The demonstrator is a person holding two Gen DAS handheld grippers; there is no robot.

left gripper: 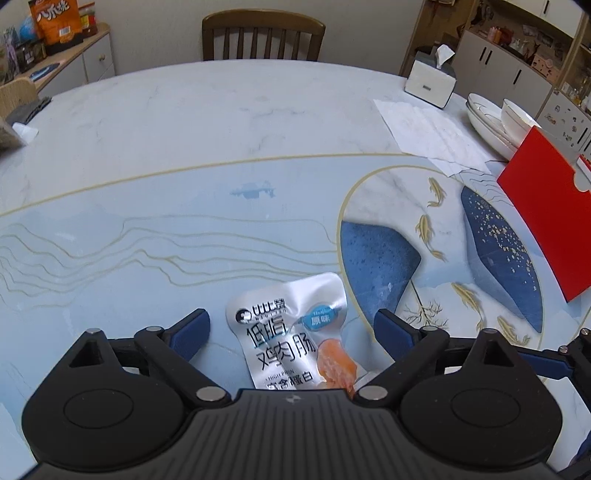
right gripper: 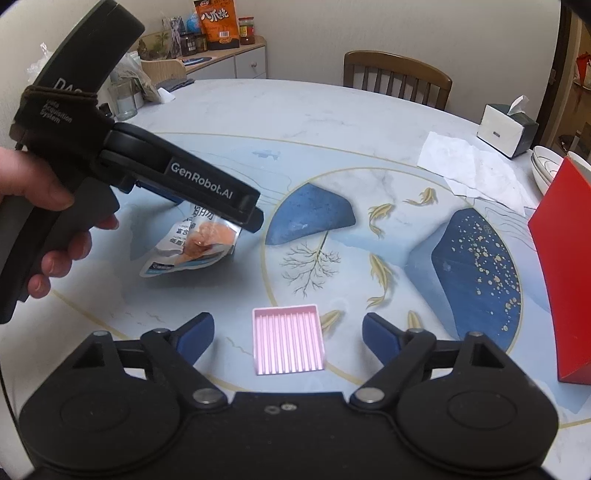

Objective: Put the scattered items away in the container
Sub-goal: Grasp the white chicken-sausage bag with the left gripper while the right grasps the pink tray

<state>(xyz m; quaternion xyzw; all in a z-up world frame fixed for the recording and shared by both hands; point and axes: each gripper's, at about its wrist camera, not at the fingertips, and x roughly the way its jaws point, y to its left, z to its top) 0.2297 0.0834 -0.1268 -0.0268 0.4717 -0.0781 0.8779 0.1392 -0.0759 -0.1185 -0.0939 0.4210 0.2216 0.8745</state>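
Your left gripper [left gripper: 291, 328] has its blue fingers [left gripper: 190, 328] spread wide apart and grasps nothing. A white snack packet [left gripper: 291, 336] lies between them, clear of both pads; its near end runs under the gripper body. In the right wrist view that packet [right gripper: 192, 243] sits under the nose of the left gripper, which your left hand [right gripper: 44, 229] holds by the handle at 9 o'clock. Whether the packet lies flat on the table there cannot be told.

Your right gripper [right gripper: 288, 332] is likewise released, its fingers [right gripper: 194, 334] well apart. A pink ribbed tray [right gripper: 288, 339] lies flat on the table [right gripper: 295, 122] between them, touching neither.

Outward: a red box [right gripper: 565, 266] stands upright at 3 o'clock in the right wrist view, at the table's edge, and shows at 2 o'clock in the left wrist view [left gripper: 550, 218]. Beyond it, white bowls [left gripper: 495, 122] are stacked, with sheets of paper [left gripper: 432, 129] just beside them and a tissue box [left gripper: 430, 79] at 1 o'clock. A wooden chair [left gripper: 263, 35] stands at 12 o'clock behind the table.
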